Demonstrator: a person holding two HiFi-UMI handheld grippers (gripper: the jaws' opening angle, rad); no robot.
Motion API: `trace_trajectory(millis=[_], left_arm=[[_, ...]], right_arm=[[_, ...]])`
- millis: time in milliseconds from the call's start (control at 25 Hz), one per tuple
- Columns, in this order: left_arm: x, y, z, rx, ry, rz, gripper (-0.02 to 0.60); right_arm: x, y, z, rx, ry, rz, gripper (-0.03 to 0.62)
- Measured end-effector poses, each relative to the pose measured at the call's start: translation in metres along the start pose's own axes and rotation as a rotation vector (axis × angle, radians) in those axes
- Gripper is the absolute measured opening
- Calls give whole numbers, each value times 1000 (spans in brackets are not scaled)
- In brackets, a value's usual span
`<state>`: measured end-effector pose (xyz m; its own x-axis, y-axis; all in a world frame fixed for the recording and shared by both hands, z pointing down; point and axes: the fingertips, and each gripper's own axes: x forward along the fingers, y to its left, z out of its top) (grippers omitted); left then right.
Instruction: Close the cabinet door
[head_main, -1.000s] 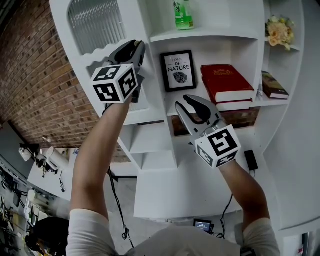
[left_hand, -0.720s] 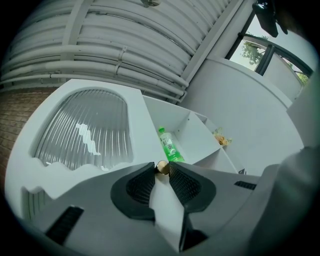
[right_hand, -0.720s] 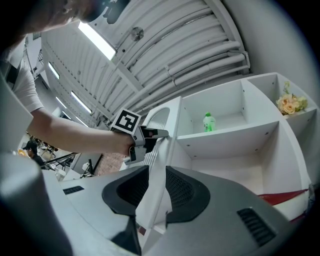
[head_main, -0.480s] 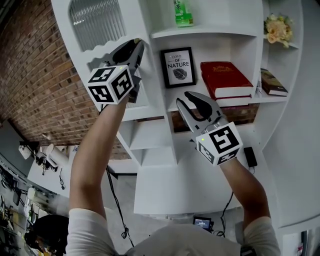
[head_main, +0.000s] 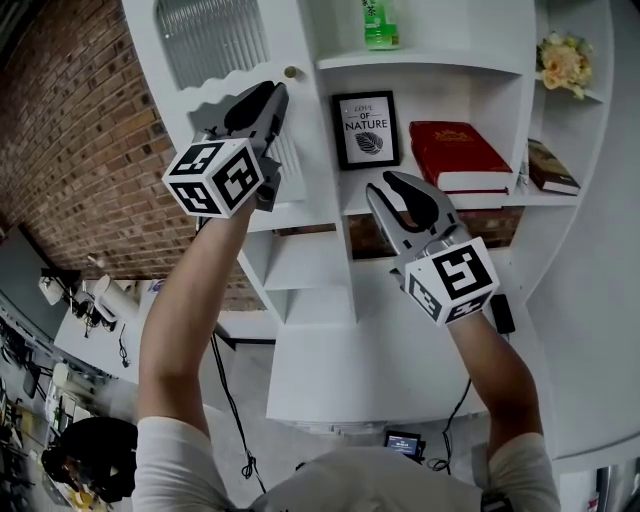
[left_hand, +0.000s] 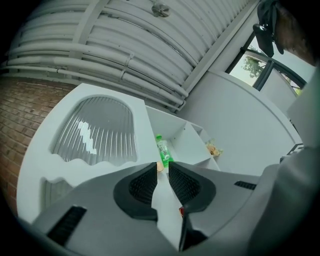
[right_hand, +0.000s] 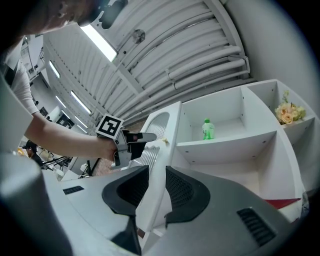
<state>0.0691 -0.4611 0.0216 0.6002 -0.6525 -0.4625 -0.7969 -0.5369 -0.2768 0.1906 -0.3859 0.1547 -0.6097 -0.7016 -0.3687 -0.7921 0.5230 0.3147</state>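
Head view, left gripper (head_main: 268, 95) clamping cabinet door (head_main: 215, 40) edge, door swung nearer shelves (head_main: 450, 62) than before, right gripper (head_main: 381, 186) spread, empty

The white painted cabinet door (left_hand: 142, 125) looked smooth and satin; its arched ribbed glass pane (left_hand: 97, 132), up left of the left gripper (left_hand: 161, 165), shone glossy. That gripper's grey shell seemed matt plastic, its black pads (left_hand: 142, 187) finely ribbed. Just above its tips sat a small brass-looking round knob (head_main: 291, 72). Far left of the claw, the red-brown brick wall (head_main: 70, 150) was rough.
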Motion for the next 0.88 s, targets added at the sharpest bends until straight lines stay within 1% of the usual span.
trace_trajectory(millis=[120, 240, 440, 600, 880], left_arm=[[-11, 1, 3, -18, -11, 3, 78], [-26, -2, 7, -35, -31, -10, 74], [-63, -5, 14, -76, -57, -44, 67], [-92, -1, 17, -119, -63, -68, 64], [-132, 3, 18, -150, -71, -102, 54]], right_arm=[[0, -1, 5, -8, -6, -3, 123], [1, -1, 8, -9, -8, -14, 123], [4, 13, 10, -25, 12, -25, 121], [9, 22, 17, -34, 28, -51, 120], [12, 40, 24, -48, 41, -92, 115]])
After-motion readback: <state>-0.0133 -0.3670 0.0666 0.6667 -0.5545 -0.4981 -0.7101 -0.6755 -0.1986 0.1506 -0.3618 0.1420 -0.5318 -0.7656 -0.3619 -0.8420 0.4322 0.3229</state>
